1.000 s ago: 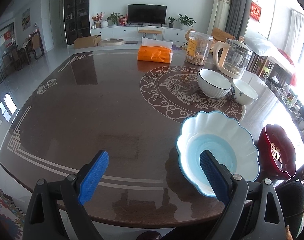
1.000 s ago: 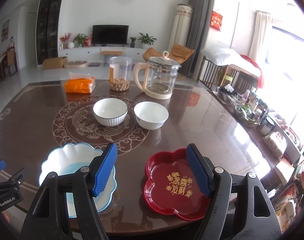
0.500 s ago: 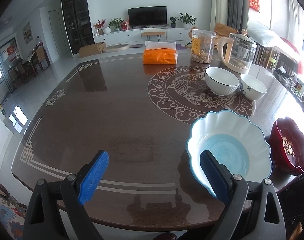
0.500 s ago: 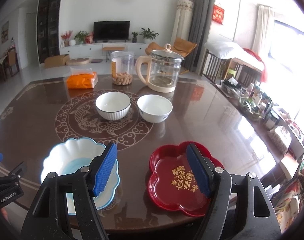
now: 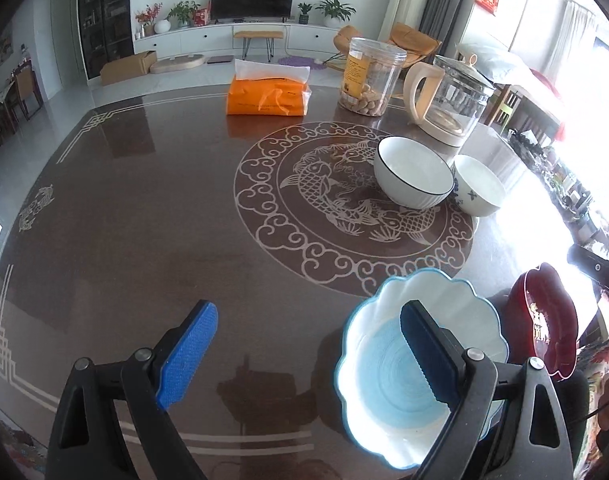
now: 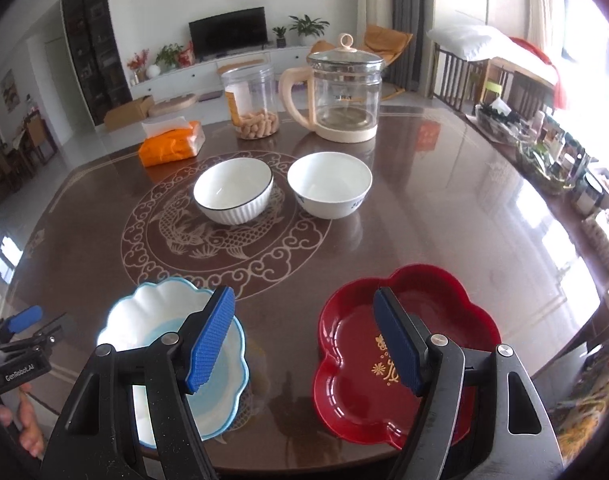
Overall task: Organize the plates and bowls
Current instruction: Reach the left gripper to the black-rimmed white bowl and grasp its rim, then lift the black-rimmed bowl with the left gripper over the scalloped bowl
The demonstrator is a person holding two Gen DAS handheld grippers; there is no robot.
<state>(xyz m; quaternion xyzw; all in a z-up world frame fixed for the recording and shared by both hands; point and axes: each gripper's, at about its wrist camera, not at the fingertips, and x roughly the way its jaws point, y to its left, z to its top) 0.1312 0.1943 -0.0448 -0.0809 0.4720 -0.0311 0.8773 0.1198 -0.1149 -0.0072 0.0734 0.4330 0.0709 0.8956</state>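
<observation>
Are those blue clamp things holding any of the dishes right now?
No, nothing is held. The left gripper and right gripper both stand open above the table; the blue plate and red plate lie untouched.

Glossy dark table (image 6: 444,208); shiny red plate (image 6: 352,344).

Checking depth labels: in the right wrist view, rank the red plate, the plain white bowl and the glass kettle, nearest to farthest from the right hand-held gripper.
1. Red plate, right under the right hand-held gripper.
2. Plain white bowl, mid-table.
3. Glass kettle, far side.
</observation>
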